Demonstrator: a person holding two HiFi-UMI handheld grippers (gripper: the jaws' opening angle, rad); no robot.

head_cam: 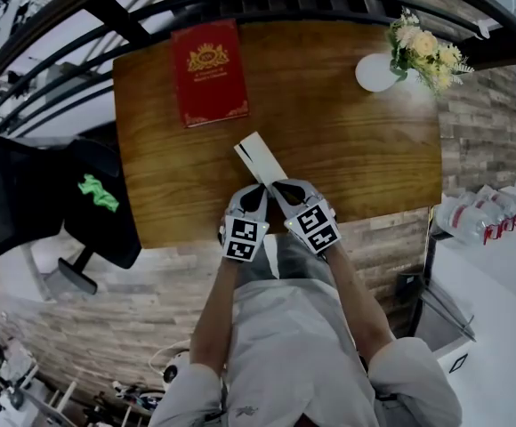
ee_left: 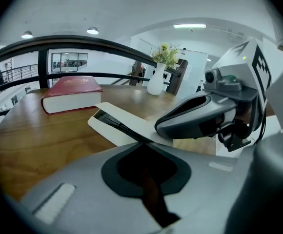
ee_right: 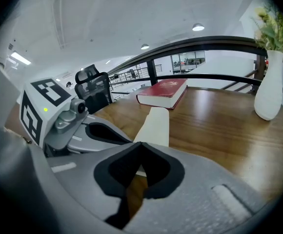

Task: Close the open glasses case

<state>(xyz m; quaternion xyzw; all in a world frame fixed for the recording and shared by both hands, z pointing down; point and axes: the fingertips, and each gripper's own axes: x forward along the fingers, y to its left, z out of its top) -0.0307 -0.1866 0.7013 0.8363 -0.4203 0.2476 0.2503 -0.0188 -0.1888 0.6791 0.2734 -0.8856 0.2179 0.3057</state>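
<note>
White glasses case [head_cam: 260,157] lies ajar

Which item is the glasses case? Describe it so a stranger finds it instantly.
On the wooden table, look between the red book and the white vase, nearer the front edge. The glasses case is the only long, slim white box there, its lid slightly ajar.

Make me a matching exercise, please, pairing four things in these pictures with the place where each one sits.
Things:
1. red book
2. white vase
3. glasses case
4. office chair

Places, as seen in the head view:
a. off the table, at its left side
b. far right corner of the table
c. middle of the table, towards its near edge
d. far left part of the table

Pairs: 1-d; 2-b; 3-c; 4-a.
</note>
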